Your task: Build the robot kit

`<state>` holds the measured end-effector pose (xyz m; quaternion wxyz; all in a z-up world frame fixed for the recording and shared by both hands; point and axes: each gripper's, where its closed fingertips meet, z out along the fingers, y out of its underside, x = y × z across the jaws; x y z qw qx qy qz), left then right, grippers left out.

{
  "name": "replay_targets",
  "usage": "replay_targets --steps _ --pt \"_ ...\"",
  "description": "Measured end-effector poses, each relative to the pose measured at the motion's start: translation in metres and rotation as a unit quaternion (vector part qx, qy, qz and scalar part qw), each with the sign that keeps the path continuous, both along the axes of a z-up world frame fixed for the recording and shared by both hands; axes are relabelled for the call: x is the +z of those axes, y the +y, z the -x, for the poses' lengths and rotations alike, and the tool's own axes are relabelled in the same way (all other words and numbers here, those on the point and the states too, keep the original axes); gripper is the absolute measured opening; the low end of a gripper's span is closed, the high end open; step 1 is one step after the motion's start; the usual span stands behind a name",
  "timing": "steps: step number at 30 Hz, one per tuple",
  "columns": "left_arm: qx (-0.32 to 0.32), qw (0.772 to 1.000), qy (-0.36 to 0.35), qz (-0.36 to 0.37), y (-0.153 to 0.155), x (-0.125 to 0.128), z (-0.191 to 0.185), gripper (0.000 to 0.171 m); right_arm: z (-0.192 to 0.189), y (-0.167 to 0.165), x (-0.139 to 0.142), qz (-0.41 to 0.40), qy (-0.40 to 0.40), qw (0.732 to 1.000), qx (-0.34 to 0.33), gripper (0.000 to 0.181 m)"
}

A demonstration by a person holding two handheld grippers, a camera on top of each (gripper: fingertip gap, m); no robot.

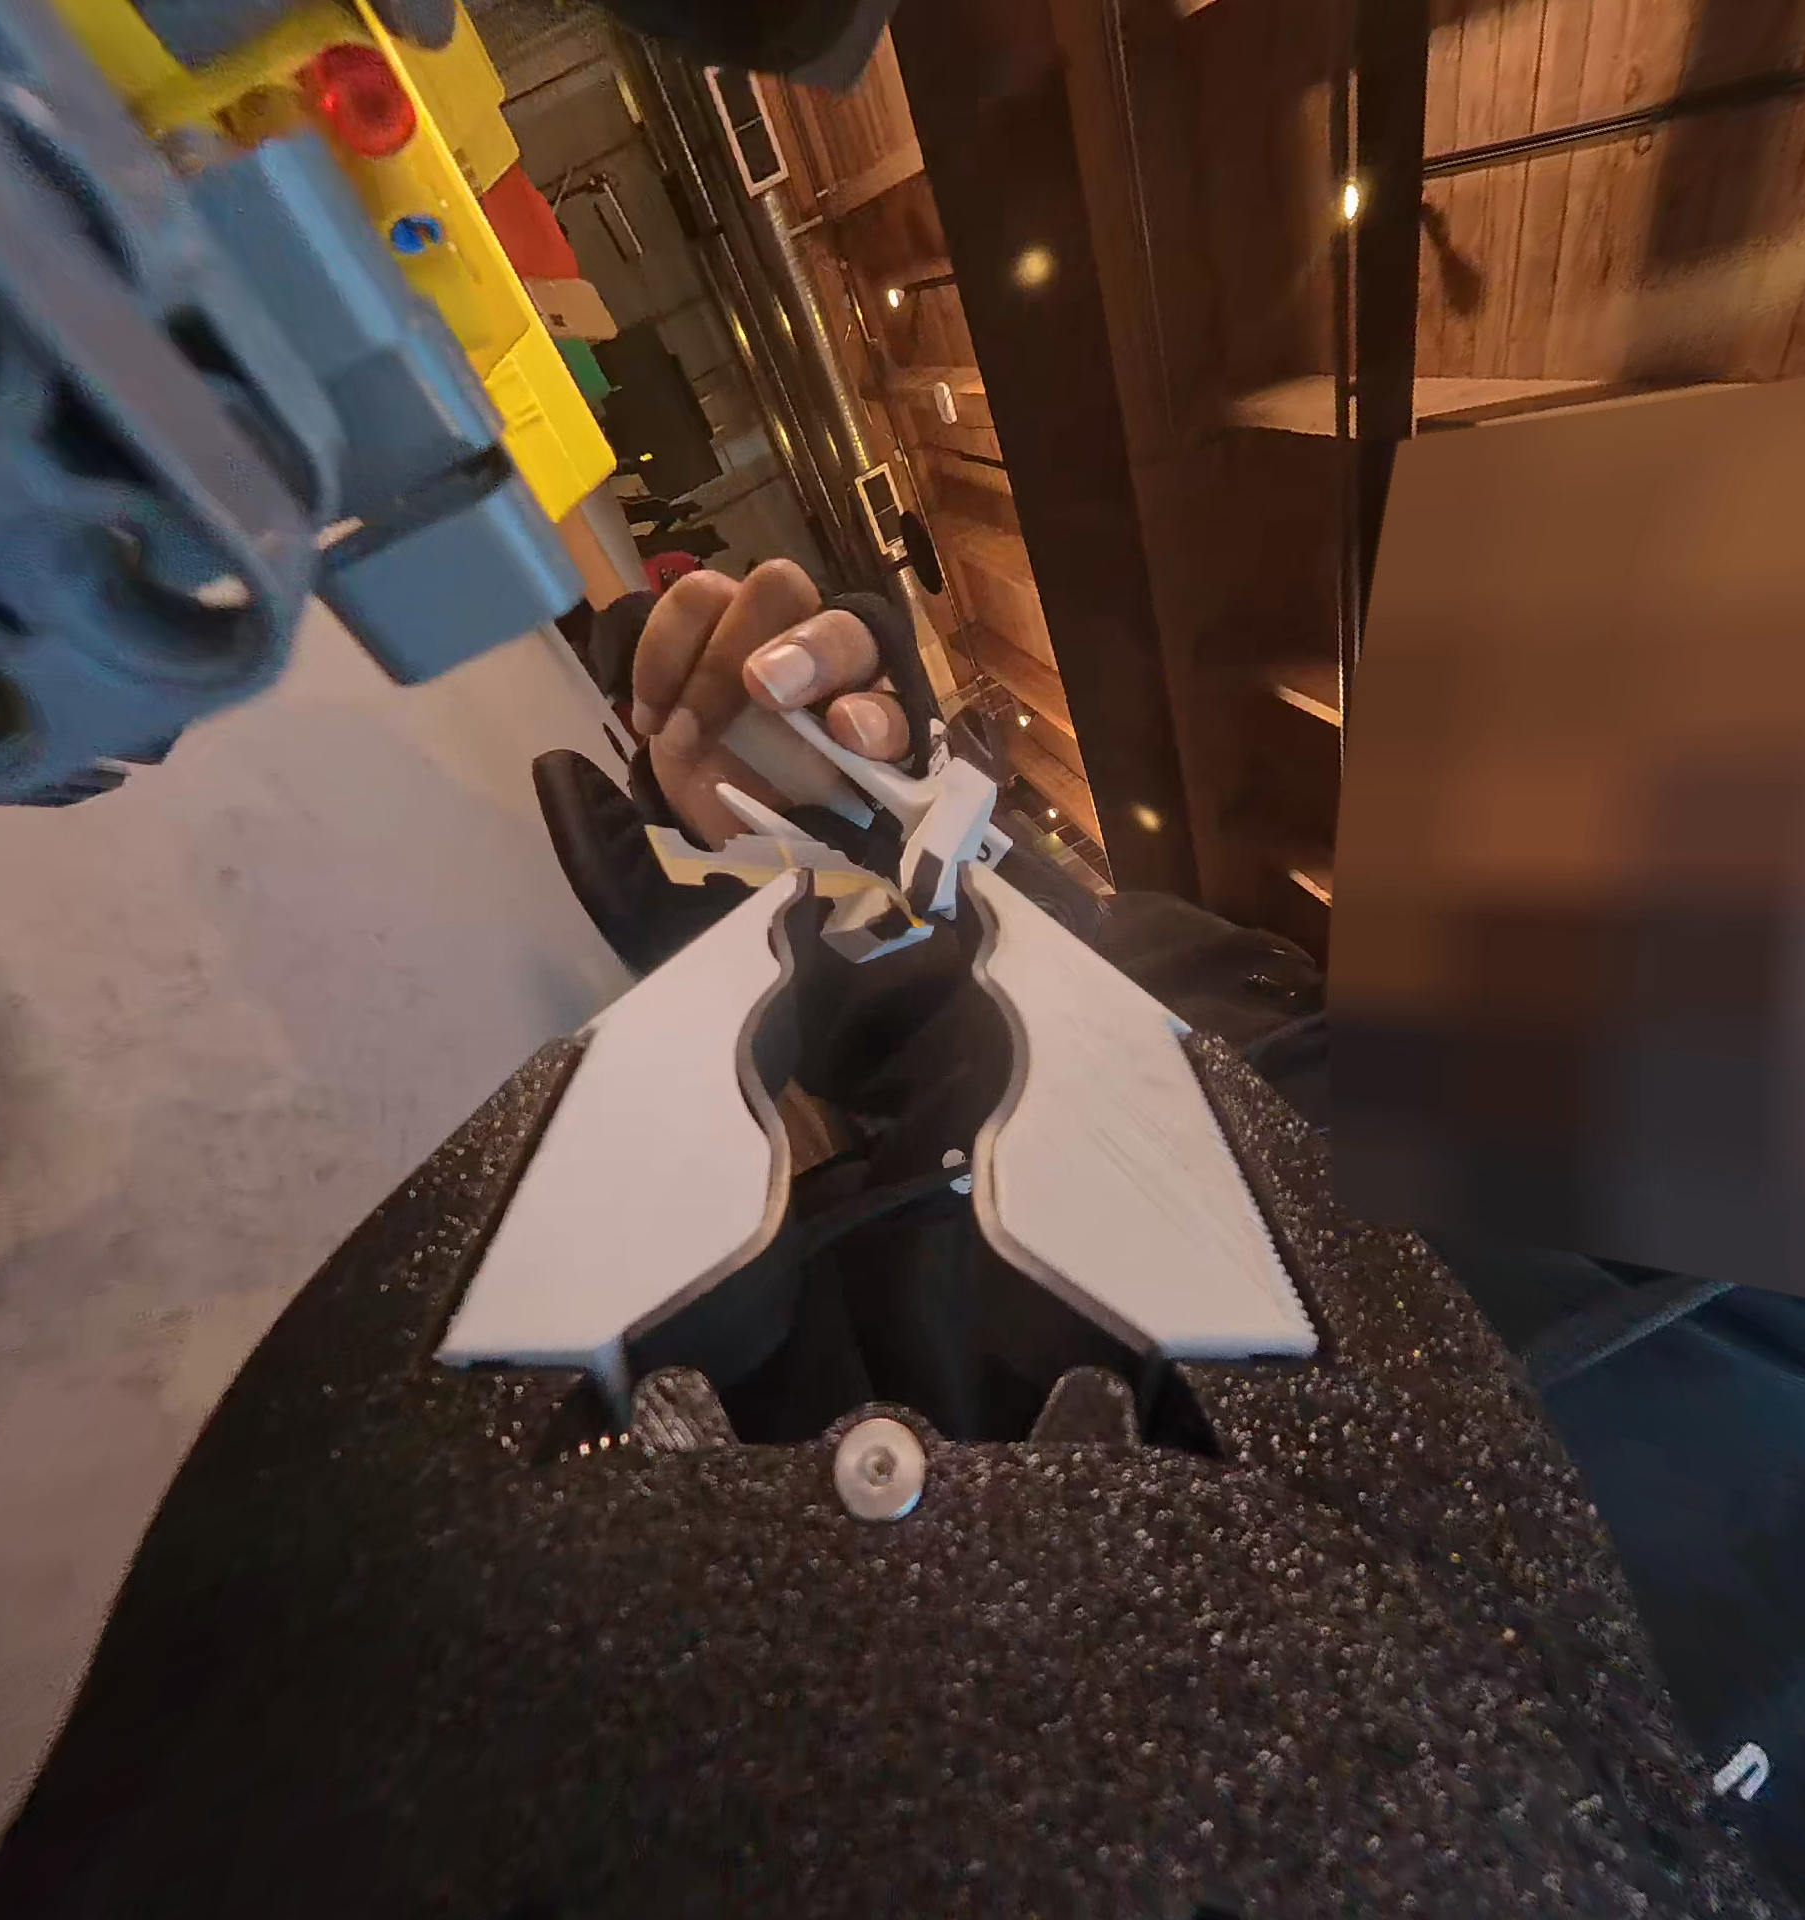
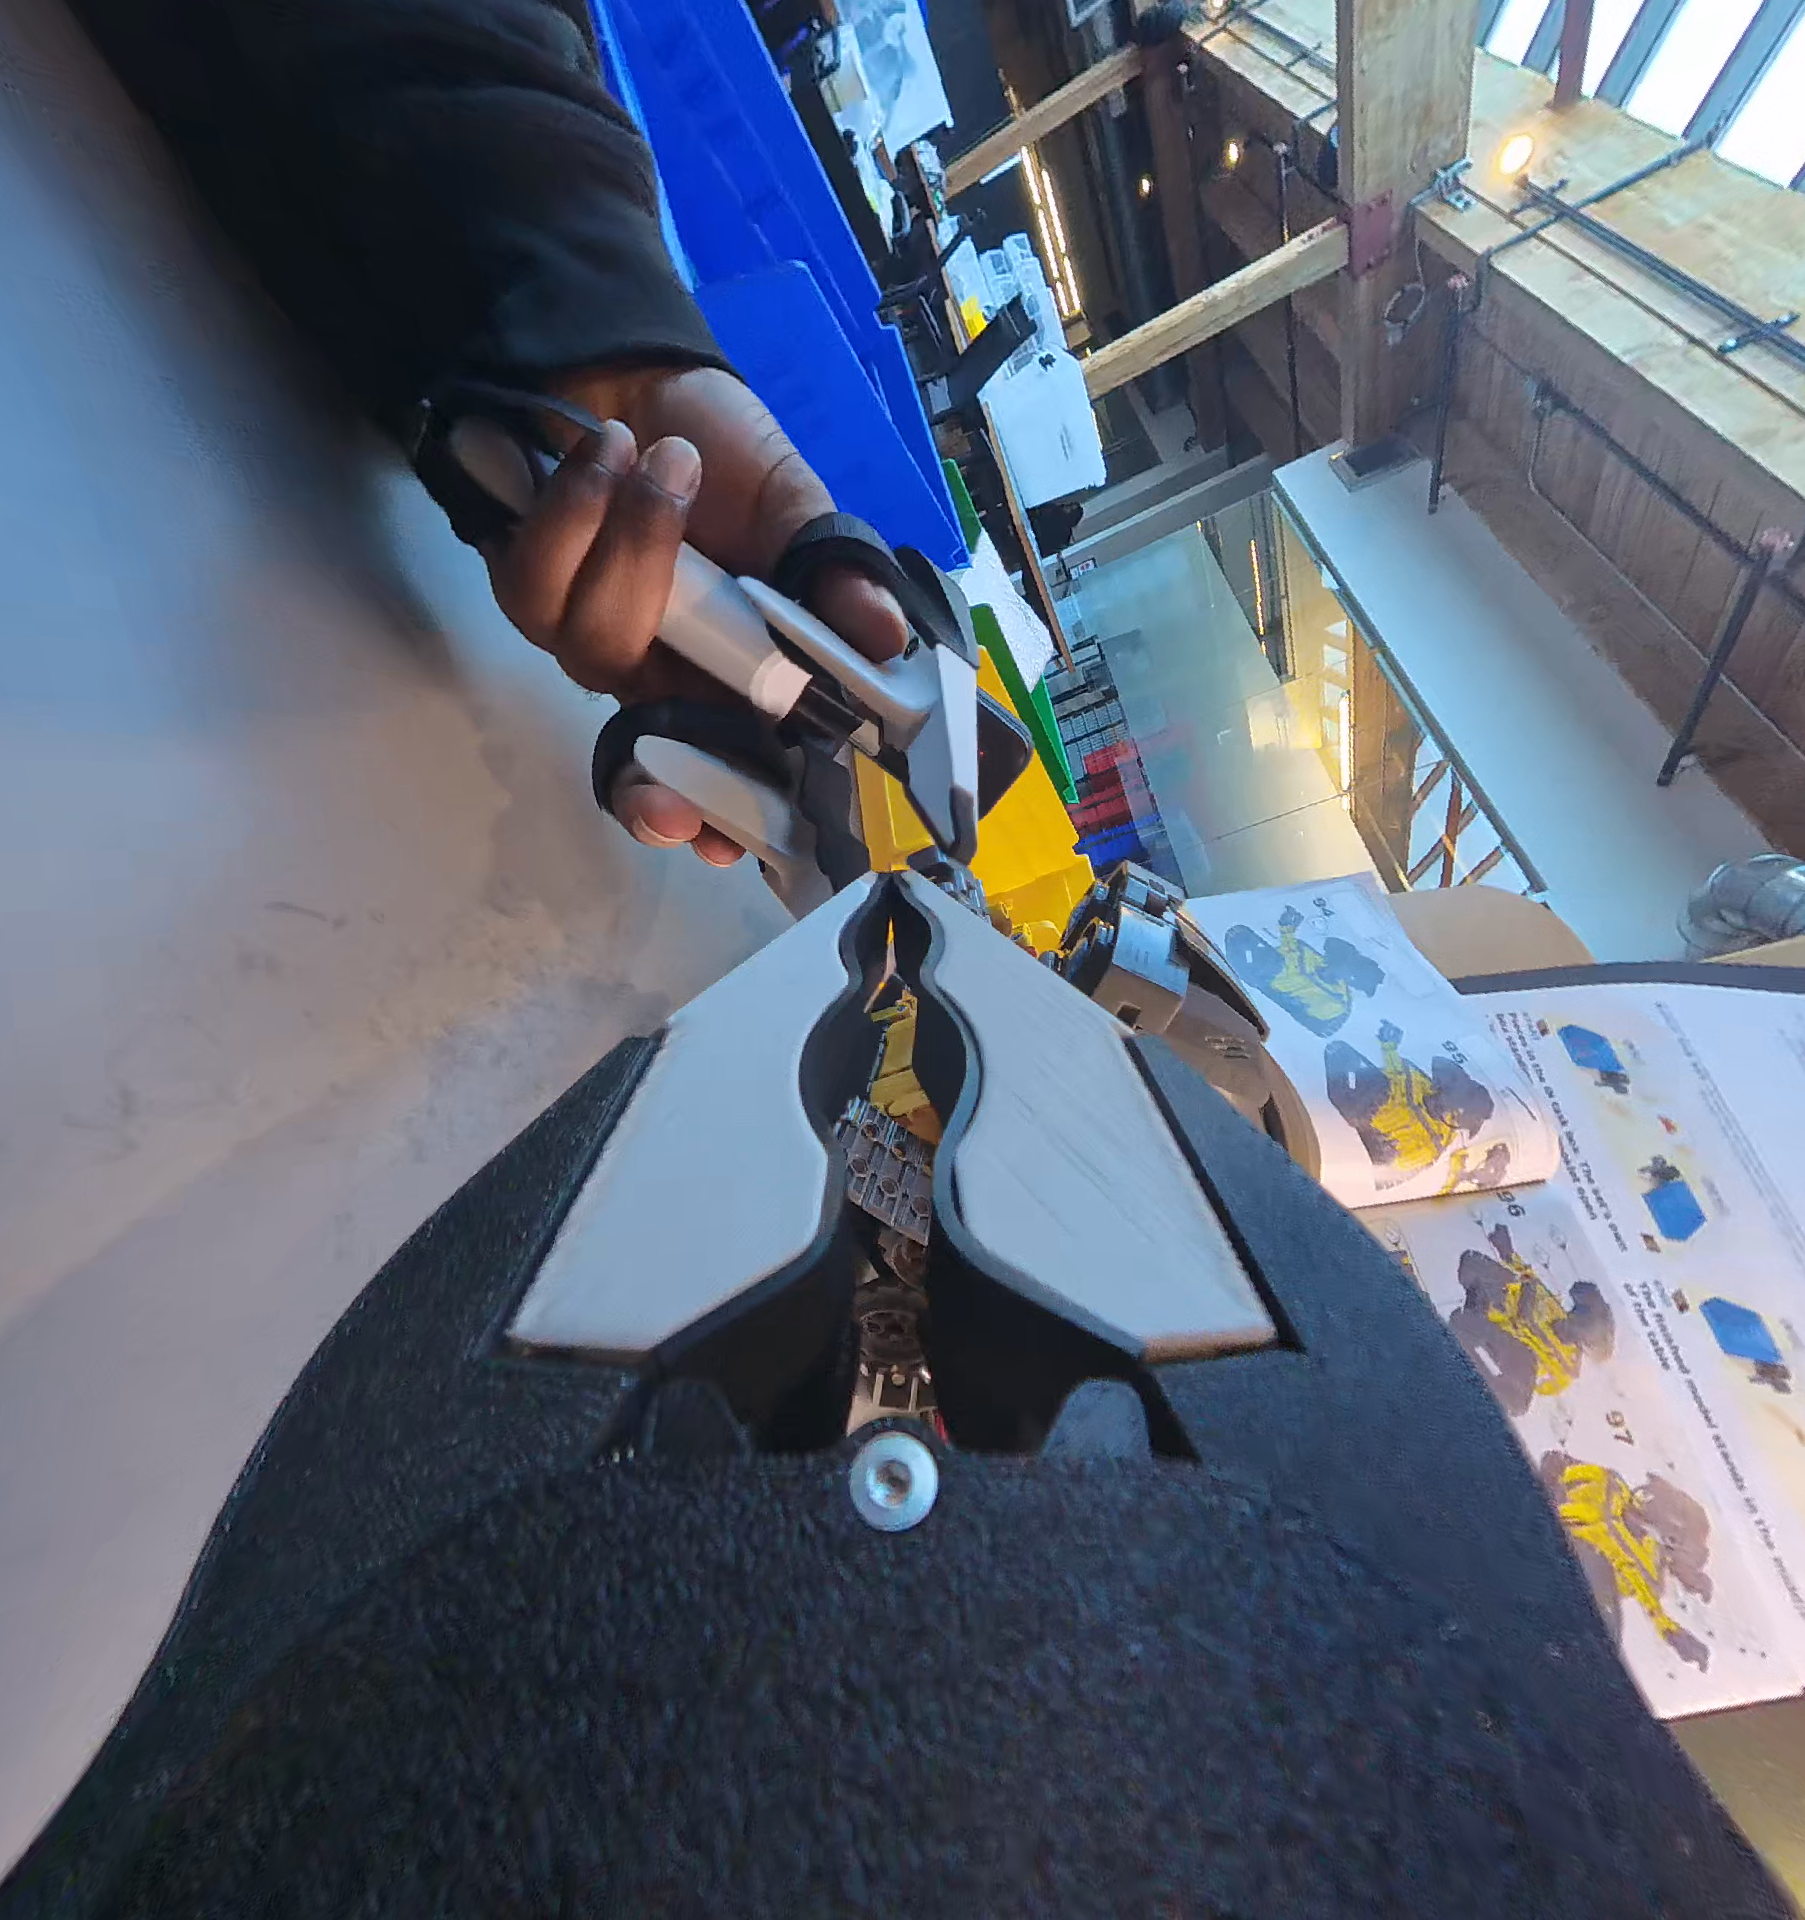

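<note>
Above grey table (image 2: 202, 1039), right claw (image 2: 893, 883) pinching toy model (image 2: 893, 1132)

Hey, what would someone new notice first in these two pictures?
Probably the yellow and grey brick-built model, looming blurred at upper left of the left wrist view. Next, the two grippers meeting tip to tip, the left gripper open. Open instruction booklets lie at right.

My left gripper (image 1: 882, 894) has matt white plastic fingers (image 1: 659, 1132) on a rough, speckled black body; glossy paper instruction booklet (image 2: 1646, 1299); smooth grey tabletop (image 2: 202, 935).
</note>
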<state>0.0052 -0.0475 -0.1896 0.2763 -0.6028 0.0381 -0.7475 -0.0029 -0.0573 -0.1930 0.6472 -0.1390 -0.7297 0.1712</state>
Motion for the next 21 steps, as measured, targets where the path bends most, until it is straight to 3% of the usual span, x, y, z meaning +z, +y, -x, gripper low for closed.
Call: replay_targets --steps 16,21 --pt "0.019 0.999 0.046 0.009 0.005 -0.016 -0.003 0.000 0.005 -0.004 -0.022 -0.036 -0.036 0.999 0.000 0.000" --pt "0.038 0.997 0.062 -0.001 0.009 -0.019 -0.001 0.000 0.006 -0.002 -0.027 -0.031 -0.049 0.998 -0.003 0.007"
